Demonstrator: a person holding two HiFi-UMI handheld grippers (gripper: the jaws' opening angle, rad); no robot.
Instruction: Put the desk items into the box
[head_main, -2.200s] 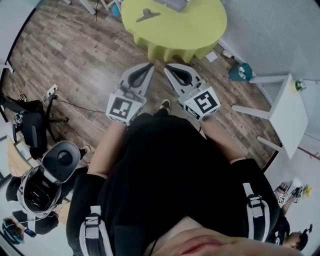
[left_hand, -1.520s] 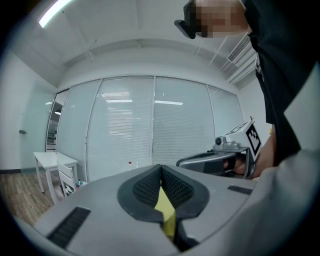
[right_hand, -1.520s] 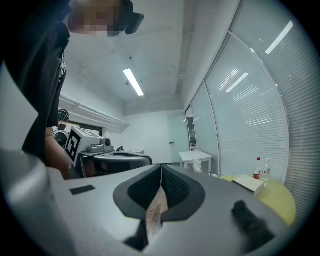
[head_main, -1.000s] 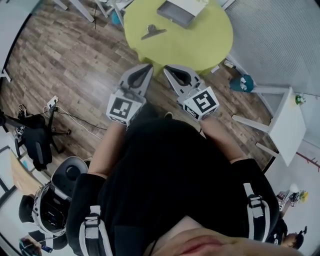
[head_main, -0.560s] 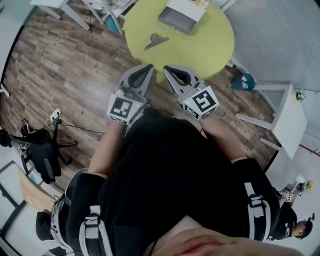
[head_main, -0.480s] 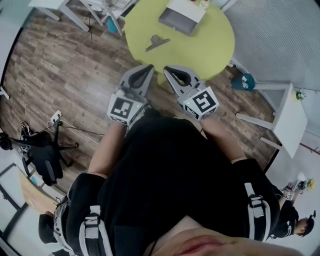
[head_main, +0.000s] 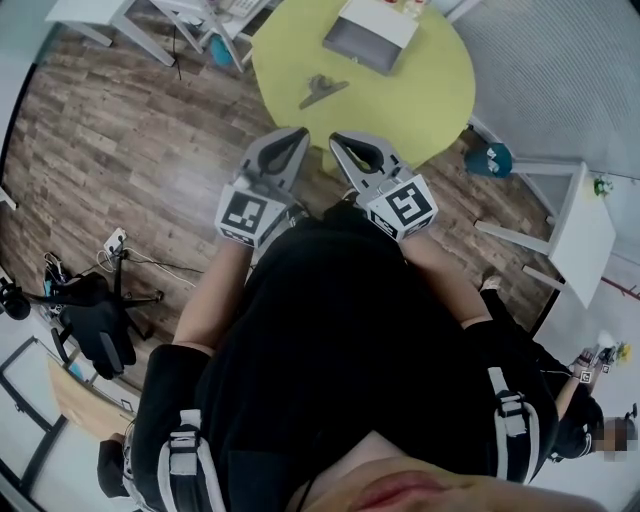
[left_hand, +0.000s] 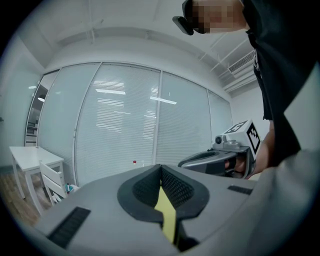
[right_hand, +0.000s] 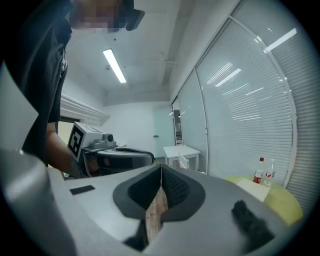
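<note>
A round yellow-green table (head_main: 410, 100) stands ahead of me in the head view. On it sit an open grey-and-white box (head_main: 370, 35) at the far side and a dark binder clip (head_main: 322, 90) nearer me. My left gripper (head_main: 298, 133) and right gripper (head_main: 337, 140) are held side by side just short of the table's near edge, both shut with nothing in them. In the right gripper view the clip (right_hand: 252, 222) lies at the lower right, with the box (right_hand: 252, 187) and two bottles (right_hand: 260, 171) behind it. The left gripper view looks at glass walls.
Wood floor lies around the table. A white side table (head_main: 575, 225) stands at the right with a teal object (head_main: 490, 160) on the floor beside it. White furniture (head_main: 150, 15) is at the top left. A black bag on a stand (head_main: 90, 320) and a power strip (head_main: 112, 243) are at the left.
The table, box and clip have come closer and lower in the head view as I walked toward them. Both grippers stayed shut and side by side.
</note>
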